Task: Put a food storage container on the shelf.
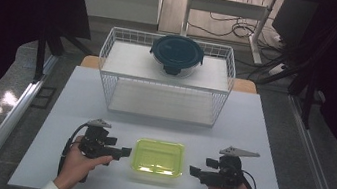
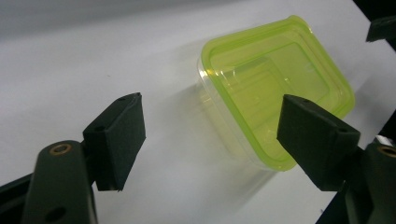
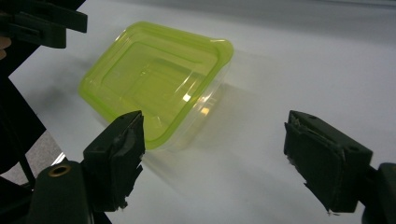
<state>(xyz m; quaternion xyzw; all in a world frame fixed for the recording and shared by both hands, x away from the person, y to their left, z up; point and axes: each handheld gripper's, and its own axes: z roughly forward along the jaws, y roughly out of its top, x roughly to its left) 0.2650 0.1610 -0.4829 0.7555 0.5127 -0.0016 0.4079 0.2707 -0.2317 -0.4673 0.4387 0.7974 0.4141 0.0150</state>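
A clear rectangular container with a yellow-green lid (image 1: 158,157) sits on the white table near its front edge. My left gripper (image 1: 122,154) is just to its left, with its jaws pointing at it. My right gripper (image 1: 192,171) faces it from the right. In the left gripper view the left gripper (image 2: 212,135) is open and the container (image 2: 275,88) lies beyond the tips, untouched. In the right gripper view the right gripper (image 3: 215,149) is also open, and the container (image 3: 154,79) lies ahead to the left, clear of the pads.
A white wire rack (image 1: 107,47) stands at the back of the table (image 1: 85,97). On its top shelf rests a round glass container with a dark blue lid (image 1: 177,54). Bare table lies between the rack and the yellow-green container.
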